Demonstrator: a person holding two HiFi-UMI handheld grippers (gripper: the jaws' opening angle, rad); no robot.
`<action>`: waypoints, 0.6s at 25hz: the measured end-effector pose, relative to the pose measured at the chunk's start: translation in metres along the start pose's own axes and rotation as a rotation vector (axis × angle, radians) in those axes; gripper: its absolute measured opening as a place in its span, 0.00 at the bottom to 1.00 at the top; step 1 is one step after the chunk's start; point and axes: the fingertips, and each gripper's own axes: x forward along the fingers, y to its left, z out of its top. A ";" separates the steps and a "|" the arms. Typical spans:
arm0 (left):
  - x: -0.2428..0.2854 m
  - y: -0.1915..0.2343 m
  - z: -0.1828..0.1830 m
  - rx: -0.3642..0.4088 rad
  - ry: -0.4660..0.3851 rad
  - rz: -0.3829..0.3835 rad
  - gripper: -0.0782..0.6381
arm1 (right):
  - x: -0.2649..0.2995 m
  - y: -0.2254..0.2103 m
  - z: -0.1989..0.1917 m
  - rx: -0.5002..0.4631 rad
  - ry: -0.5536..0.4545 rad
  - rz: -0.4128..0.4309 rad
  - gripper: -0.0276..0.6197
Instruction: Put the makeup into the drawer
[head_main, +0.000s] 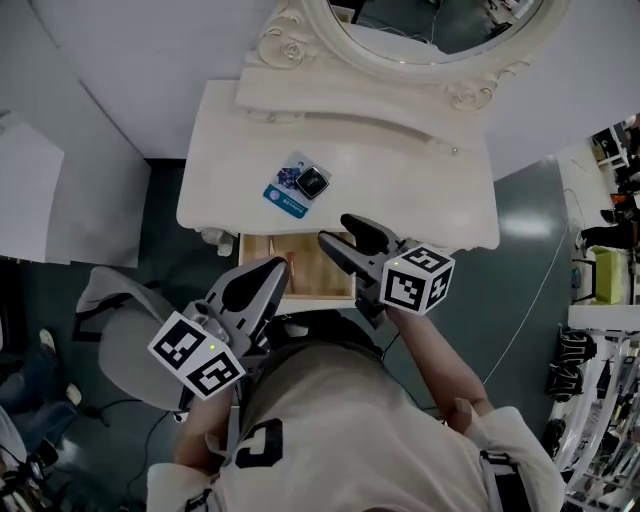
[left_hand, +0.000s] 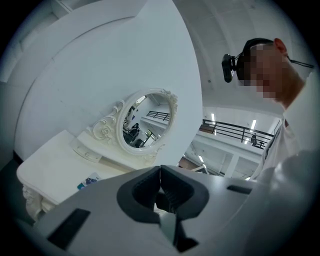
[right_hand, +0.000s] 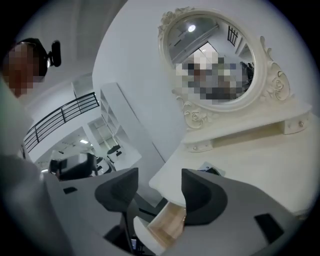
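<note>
Makeup packet (head_main: 298, 186) sits on the dressing table (head_main: 420, 190), near its front edge, clear of both grippers. Drawer (head_main: 320, 275) below is open. Left gripper (left_hand: 160, 172): jaws together, nothing between them. Right gripper (right_hand: 159, 182): jaws wide apart, empty, above the drawer.

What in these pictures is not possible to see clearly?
- Drawer contents: head view, right gripper and tabletop edge cover much of it.
- Makeup package print: too small in every view.
- Mirror: head view's top edge cuts it; a patch overlays its glass in the right gripper view.
</note>
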 end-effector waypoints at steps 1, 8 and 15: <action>0.004 -0.001 0.000 -0.001 -0.001 0.008 0.19 | 0.006 -0.011 -0.001 -0.013 0.018 -0.010 0.45; 0.027 0.015 0.002 -0.016 0.009 0.090 0.19 | 0.045 -0.067 0.002 -0.108 0.106 -0.053 0.52; 0.045 0.026 -0.003 -0.041 0.021 0.115 0.19 | 0.089 -0.111 -0.013 -0.212 0.242 -0.105 0.55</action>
